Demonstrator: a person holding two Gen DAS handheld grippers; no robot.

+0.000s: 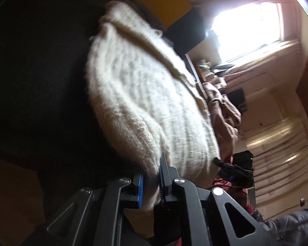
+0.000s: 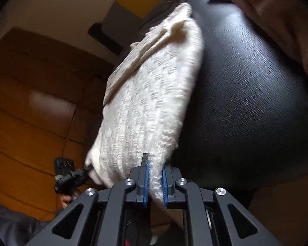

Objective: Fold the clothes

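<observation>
Cream knit sweater (image 2: 152, 94), soft, floppy and probably light, is best held by its near hem, where left claw (image 1: 151, 181) and right claw (image 2: 155, 181) each pinch it.

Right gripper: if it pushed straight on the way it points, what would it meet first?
The white knitted garment already pinched in the right gripper; past that, probably the black textured surface, though depth is unclear.

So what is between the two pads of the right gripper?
The near edge of the white knit sweater lies between the right gripper's blue pads, which press on it. The right wrist view shows it.
</observation>
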